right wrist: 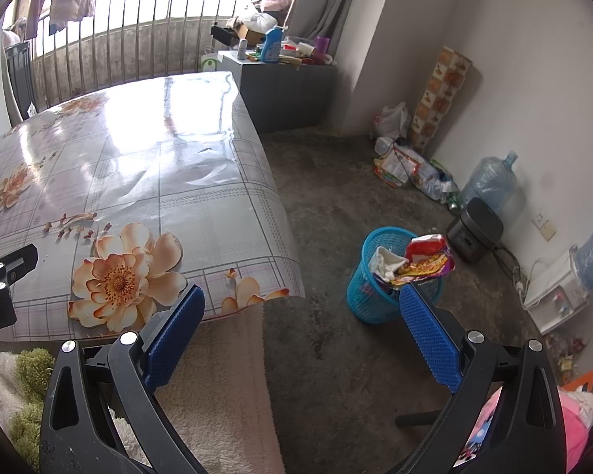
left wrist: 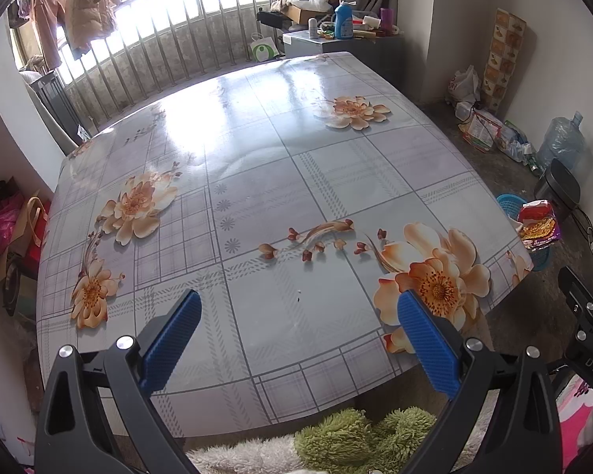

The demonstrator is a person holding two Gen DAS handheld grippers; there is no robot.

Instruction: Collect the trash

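Observation:
A blue mesh trash basket (right wrist: 369, 296) stands on the floor right of the table, holding a red and purple snack wrapper (right wrist: 429, 258) and crumpled white paper (right wrist: 385, 260). The left wrist view shows the same basket (left wrist: 510, 203) and wrapper (left wrist: 539, 225) past the table's right edge. My left gripper (left wrist: 298, 304) is open above the near part of the floral tablecloth (left wrist: 257, 181), nothing between its blue pads. My right gripper (right wrist: 302, 296) is open over the floor beside the table corner, left of the basket, holding nothing.
A grey cabinet (right wrist: 284, 91) with bottles stands behind the table. Along the right wall are a water jug (right wrist: 492, 181), a black cooker (right wrist: 474, 229), bags and packets (right wrist: 399, 166). A fluffy green and white blanket (left wrist: 359, 438) lies at the table's near edge.

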